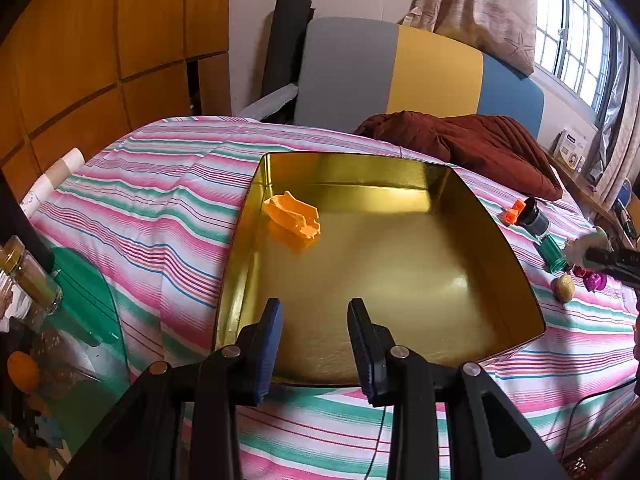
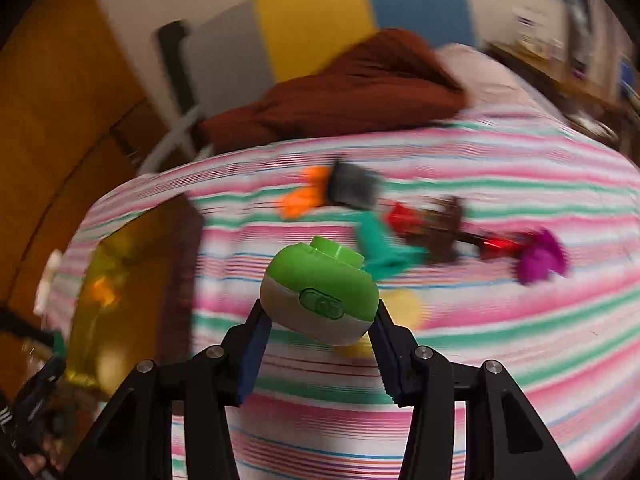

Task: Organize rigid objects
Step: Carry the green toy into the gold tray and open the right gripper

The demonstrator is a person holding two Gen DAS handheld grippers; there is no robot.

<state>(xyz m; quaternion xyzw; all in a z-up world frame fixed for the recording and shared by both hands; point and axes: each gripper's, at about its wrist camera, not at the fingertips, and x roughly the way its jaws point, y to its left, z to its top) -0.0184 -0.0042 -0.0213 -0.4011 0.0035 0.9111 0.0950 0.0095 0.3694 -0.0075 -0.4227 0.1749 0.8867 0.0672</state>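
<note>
No legible text: white box (image 1: 573,155) print and green case (image 2: 320,292) emblem too blurred.

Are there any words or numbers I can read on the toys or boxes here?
None can be read.
White box on the shelf by the window: it has print, too small to read.
Green and white toy held in the right gripper: an embossed oval mark, its characters too unclear to read.
Gold tin: no writing shows.
</note>
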